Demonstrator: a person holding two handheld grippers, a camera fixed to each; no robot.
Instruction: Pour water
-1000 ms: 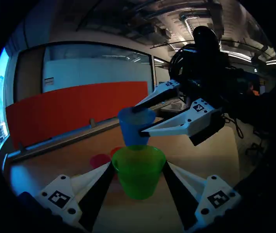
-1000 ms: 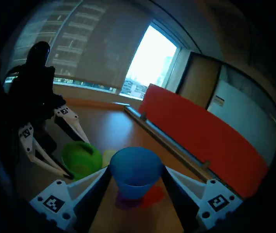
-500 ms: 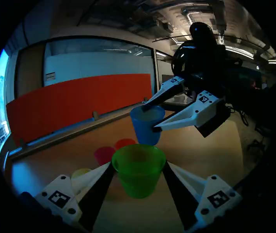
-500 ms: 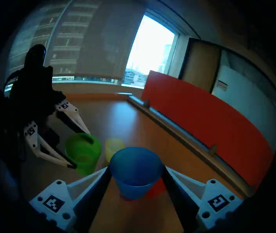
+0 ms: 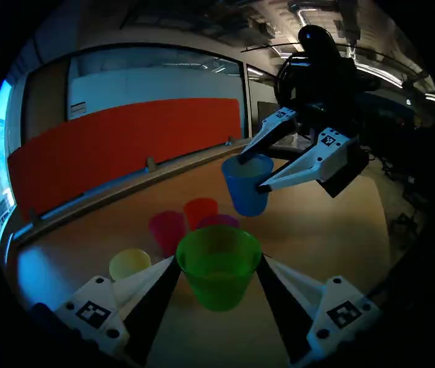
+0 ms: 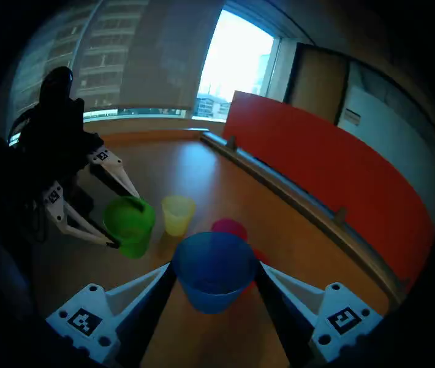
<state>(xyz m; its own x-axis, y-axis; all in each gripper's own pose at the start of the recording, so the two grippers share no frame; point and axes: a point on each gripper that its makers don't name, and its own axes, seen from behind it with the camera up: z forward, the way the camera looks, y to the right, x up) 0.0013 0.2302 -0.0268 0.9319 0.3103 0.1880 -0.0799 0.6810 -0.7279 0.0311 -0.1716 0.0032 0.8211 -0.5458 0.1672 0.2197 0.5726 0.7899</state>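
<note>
green cup (image 5: 219, 276): translucent plastic, smooth, faint sheen along the rim.
blue cup (image 6: 214, 281): translucent plastic, smooth wall, soft gloss.
yellow cup (image 6: 177, 214): thin translucent plastic, smooth.
pink cup (image 5: 168, 228): smooth plastic, slightly see-through.
orange cup (image 5: 200, 211): smooth plastic, low sheen.
tabletop (image 5: 321, 227): wood-look surface, smooth, semi-gloss, catching pale reflections.
left gripper (image 5: 217, 262): hard white plastic shells, matt; black inner finger faces, perhaps rubber, too dark to be sure.
right gripper (image 6: 214, 267): the same matt white plastic with black inner faces.
red partition (image 5: 113, 144): flat, even, matt face.
</note>
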